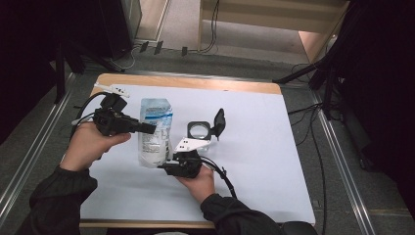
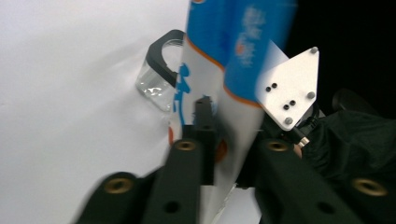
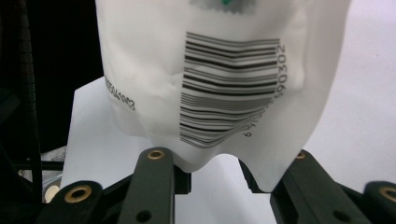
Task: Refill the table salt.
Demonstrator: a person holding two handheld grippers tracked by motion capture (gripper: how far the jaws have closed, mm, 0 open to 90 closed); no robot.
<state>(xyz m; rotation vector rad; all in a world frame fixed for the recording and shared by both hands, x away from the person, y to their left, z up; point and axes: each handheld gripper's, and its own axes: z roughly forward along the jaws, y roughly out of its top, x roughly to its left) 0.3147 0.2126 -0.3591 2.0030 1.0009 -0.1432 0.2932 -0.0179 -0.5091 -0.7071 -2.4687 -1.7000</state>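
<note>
White pouch (image 1: 154, 133) lies on the worktop (image 1: 254, 147), long axis running away from the person. Left hand-held gripper (image 1: 147, 129) clamps its middle from the left; right hand-held gripper (image 1: 165, 167) pinches its near bottom edge.

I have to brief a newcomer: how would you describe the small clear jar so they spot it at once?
Start at the white sheet that covers the table, then find the upright white and blue pouch held between the two tools near its middle. Just right of that pouch stands the jar, low, square and clear, with a black rim and a black flip lid standing open; unlike the printed pouch, you see through it.
</note>
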